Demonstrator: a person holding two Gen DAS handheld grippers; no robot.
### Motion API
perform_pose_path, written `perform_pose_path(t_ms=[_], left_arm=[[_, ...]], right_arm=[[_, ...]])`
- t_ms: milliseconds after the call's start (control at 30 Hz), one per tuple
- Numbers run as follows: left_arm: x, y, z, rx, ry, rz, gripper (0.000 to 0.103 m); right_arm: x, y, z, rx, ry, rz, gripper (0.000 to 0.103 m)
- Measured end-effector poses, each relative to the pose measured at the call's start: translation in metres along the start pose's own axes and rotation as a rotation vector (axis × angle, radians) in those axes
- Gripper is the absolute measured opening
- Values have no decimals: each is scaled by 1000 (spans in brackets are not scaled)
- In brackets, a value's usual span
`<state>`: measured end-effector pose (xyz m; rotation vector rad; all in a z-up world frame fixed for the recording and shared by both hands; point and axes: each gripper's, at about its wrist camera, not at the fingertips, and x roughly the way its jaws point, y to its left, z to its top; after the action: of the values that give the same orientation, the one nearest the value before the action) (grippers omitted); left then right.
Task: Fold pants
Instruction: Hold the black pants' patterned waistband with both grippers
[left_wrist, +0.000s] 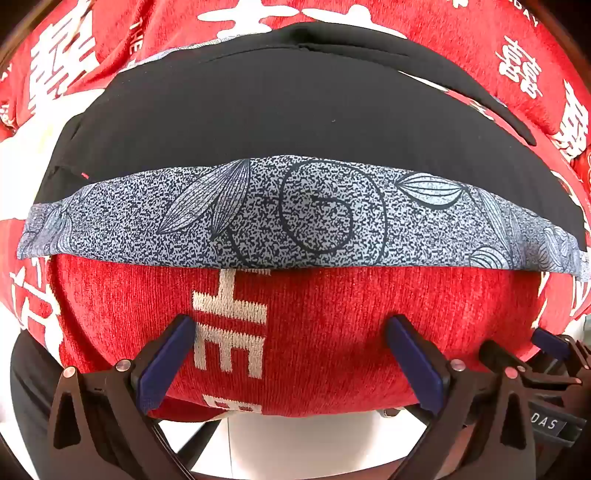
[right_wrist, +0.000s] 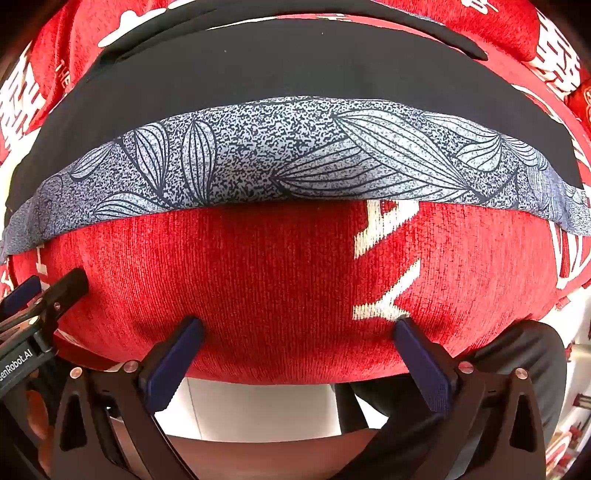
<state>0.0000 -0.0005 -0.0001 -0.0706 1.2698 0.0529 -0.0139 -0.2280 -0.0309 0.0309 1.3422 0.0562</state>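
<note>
Left gripper (left_wrist: 291, 325) and right gripper (right_wrist: 299, 328): both pointed steeply down side by side, jaws wide apart and empty, tips at the red cloth (left_wrist: 332, 332) near the table edge. Pants (left_wrist: 277, 122): black with a grey leaf-print band (right_wrist: 295, 158), lying flat just beyond the tips, seemingly partly folded; further folds judged still to come. Nothing blocks the near hem.

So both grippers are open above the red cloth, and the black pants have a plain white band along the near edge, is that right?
Not quite. The band along the near edge of the black pants is grey with a dark leaf-and-circle print, not plain white; both wrist views show it. The left gripper and right gripper are open above the red cloth.
</note>
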Motion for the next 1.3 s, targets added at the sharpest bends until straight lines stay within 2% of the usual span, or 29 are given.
perform_pose_path(t_ms=[33,300,600,800,933,1033,1100,1300], left_arm=[[1,2,1,-7,8,-19,103],[1,9,-1,-6,-2,-20,103],[-2,0,-1,2,-23,0,103],[-5,-3,-7,7,-81,9,103],[-8,-3,1,31,-48,6,103],[-20,7,11,12,-80,4,103],[-33,12,13,10,-119,3,103],[-62,3,24,31,-185,36,103]], right_arm=[[0,0,0,-1,-2,-8,103],[0,0,0,-2,-6,-8,103],[0,0,0,-1,-9,-7,103],[-1,1,1,-1,-9,-6,103],[-9,-2,8,13,-10,8,103],[-28,-9,11,28,-68,30,103],[-47,-9,17,7,-139,18,103],[-110,-1,43,-45,-420,-13,103]])
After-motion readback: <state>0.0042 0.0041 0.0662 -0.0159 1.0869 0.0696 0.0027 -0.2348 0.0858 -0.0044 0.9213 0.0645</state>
